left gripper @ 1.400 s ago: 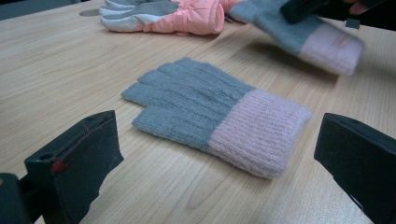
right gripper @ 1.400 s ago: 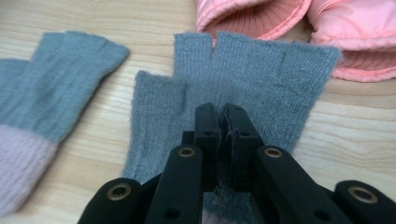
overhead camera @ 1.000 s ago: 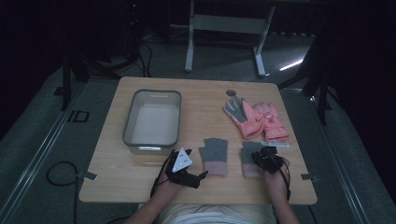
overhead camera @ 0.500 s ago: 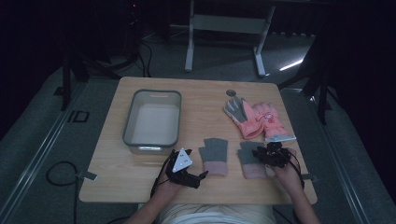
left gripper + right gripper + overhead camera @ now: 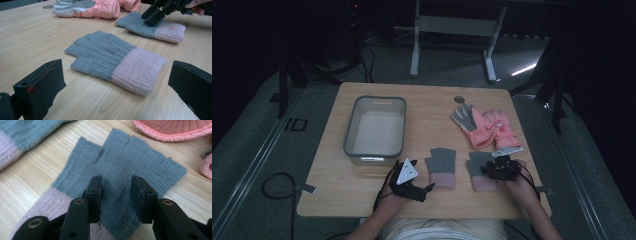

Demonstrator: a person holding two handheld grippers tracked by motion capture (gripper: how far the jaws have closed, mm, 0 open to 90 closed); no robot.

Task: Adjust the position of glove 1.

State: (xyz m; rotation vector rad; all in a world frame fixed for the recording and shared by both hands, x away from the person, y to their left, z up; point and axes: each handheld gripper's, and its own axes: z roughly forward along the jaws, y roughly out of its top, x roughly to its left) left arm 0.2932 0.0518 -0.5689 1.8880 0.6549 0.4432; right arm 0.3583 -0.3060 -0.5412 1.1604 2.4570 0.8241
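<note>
Since the earlier frames the right gripper (image 5: 490, 169) has shifted slightly toward the table's right edge, and its jaws have just been opening; both tips now press down on the grey part of the right knit glove (image 5: 130, 167), parted a moderate way, with a strip of wool between them but not pinched. Left gripper (image 5: 426, 189) has kept its place near the front edge, jaws spread wide, nothing between them, aimed at the pink cuff of the left knit glove (image 5: 112, 60).

Both knit gloves lie flat, side by side, near the front edge of the table (image 5: 362, 200), cuffs toward the person, a bare strip of wood between them. Left glove sits just right of the left gripper, not touching it.

Beyond the right knit glove: a pair of pink ski gloves (image 5: 484, 127), just behind it, overlapping each other; from the right gripper view one pink cuff is close to the knit fingertips. A round hole (image 5: 460, 99) in the tabletop lies behind them.

Farther left: a grey-rimmed tub (image 5: 376, 127), well apart from the gloves, just beyond the left gripper.

Open room: bare wood between tub and ski gloves, and along the far edge
</note>
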